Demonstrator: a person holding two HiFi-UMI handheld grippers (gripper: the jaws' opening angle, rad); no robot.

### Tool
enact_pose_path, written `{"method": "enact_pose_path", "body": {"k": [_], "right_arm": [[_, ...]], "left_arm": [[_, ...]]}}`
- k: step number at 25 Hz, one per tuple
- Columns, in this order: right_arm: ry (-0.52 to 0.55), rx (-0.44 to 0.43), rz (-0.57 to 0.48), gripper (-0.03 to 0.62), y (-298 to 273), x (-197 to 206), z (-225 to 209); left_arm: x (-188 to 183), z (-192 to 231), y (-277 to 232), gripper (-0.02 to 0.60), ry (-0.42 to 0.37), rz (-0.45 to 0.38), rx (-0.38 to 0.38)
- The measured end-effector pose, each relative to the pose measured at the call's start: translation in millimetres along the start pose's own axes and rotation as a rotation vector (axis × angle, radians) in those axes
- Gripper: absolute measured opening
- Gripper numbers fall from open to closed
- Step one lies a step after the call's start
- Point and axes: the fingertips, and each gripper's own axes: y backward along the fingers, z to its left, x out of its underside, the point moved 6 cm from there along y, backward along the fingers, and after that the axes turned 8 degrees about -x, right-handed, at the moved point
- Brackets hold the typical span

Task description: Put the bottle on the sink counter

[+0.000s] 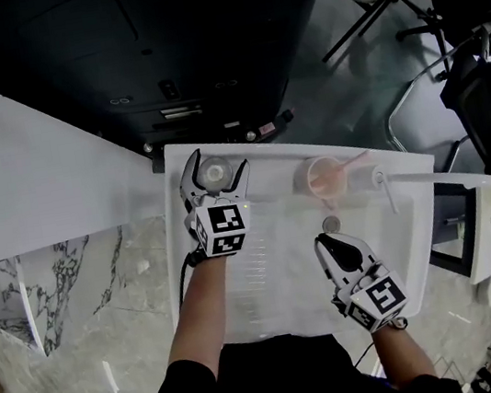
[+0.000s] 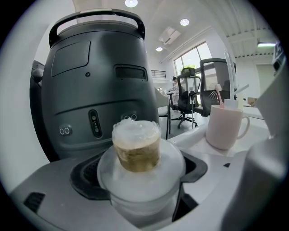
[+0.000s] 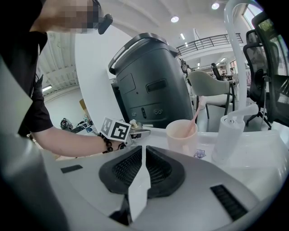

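A clear plastic bottle [image 1: 215,174] with a frosted cap and brownish contents stands upright on the back left corner of the white sink counter [image 1: 268,153]. My left gripper [image 1: 216,164] straddles it with its jaws spread wide to either side. In the left gripper view the bottle [image 2: 136,149] fills the space between the dark pads [image 2: 195,166], and a thin gap shows on the right side. My right gripper [image 1: 322,243] hovers over the basin near the drain, shut with nothing in it. In the right gripper view that gripper [image 3: 143,152] shows its jaws pressed together.
A pink cup [image 1: 324,178] holding a toothbrush stands on the back rim, with a white pump dispenser [image 1: 379,180] to its right. A large black machine [image 1: 183,43] rises just behind the sink. A marble counter [image 1: 81,274] lies to the left, and office chairs [image 1: 473,50] stand at the far right.
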Motion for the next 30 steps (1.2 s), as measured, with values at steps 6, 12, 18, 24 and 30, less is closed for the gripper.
{"method": "enact_pose_path", "body": {"k": [6, 12, 18, 24, 30], "right_arm": [[0.001, 0.006, -0.002, 0.044, 3, -1, 7], [0.005, 0.019, -0.028, 0.044, 7, -3, 12], [0.037, 0.029, -0.055, 0.044, 6, -10, 25], [0.063, 0.055, -0.085, 0.044, 12, -14, 40], [0.078, 0.09, -0.117, 0.044, 21, -16, 55]], "left_arm": [[-4, 10, 4, 0.425, 0.052, -0.024, 0.001], [-7, 12, 10, 0.431, 0.063, -0.024, 0.027], [-20, 16, 21, 0.436, 0.05, -0.068, 0.06], [-22, 26, 53, 0.439, 0.025, -0.091, 0.085], [-29, 38, 93, 0.439, 0.02, -0.128, 0.1]]}}
